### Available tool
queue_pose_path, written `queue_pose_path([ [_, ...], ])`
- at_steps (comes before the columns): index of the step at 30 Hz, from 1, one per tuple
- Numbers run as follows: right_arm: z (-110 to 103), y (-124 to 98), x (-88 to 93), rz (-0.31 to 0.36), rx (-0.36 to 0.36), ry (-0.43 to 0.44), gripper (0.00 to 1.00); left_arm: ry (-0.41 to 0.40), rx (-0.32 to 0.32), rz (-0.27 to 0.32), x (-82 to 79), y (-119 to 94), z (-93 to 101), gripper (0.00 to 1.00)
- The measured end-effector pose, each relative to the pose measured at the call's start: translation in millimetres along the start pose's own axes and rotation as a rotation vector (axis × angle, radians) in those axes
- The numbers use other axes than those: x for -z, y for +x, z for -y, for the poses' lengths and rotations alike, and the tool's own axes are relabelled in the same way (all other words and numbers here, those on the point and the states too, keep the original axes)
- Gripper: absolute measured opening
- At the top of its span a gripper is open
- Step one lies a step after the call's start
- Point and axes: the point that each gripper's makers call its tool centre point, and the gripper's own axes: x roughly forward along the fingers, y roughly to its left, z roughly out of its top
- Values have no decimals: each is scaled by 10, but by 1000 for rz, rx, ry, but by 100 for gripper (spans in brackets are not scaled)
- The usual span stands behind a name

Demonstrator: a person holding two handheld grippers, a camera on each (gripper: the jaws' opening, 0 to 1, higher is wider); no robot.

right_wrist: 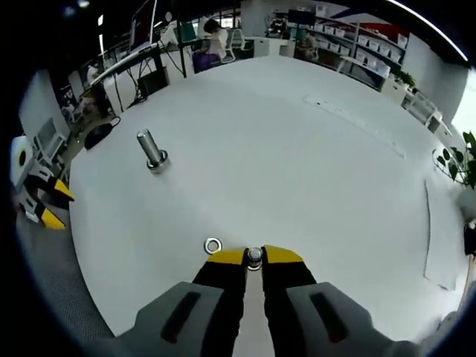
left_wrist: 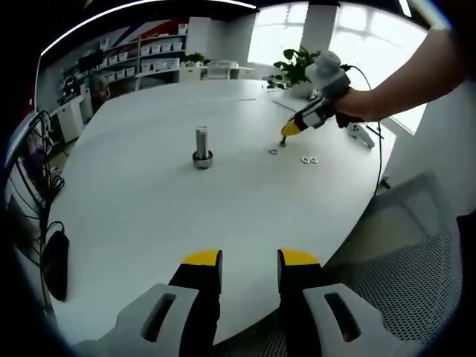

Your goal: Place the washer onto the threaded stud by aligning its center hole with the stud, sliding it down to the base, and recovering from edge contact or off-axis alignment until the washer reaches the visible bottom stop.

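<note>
A metal threaded stud (left_wrist: 201, 143) (right_wrist: 151, 149) stands upright on the white table (left_wrist: 149, 201), with a wider ring at its foot. My right gripper (right_wrist: 254, 258) is shut on a small washer (right_wrist: 254, 256) held between its yellow tips, low over the table. In the left gripper view the right gripper (left_wrist: 285, 137) is held by a hand, to the right of the stud and apart from it. One loose washer (right_wrist: 213, 245) (left_wrist: 273, 152) lies just beside its tips. Two more washers (left_wrist: 309, 160) lie further right. My left gripper (left_wrist: 251, 266) is open at the near table edge.
A mesh chair (left_wrist: 401, 275) stands at the near right. Cables and a dark object (left_wrist: 53, 260) hang at the table's left edge. A white device (left_wrist: 361, 134) and potted plants (left_wrist: 297, 67) sit at the far right. Shelves line the back wall.
</note>
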Motion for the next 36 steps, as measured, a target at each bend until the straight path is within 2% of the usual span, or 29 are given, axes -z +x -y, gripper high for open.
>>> queue_pose_path([
  [8,28,-15,7,-3,7,15,17,1,-2,0,0,2,-1,28],
  [13,22,-46,69,-24,6,-20,20,2,-3,0,-1,3,-1,28],
  [23,-51,-148,436,-135,-37,-94,22,3,-5,5,-8,2,-5,28],
  [32,-157,-241,609,-179,-84,-146,24,3,-9,6,-8,-3,-12,28],
  [36,-196,-265,732,-226,-105,-175,25,4,-9,7,-11,-4,-11,28],
])
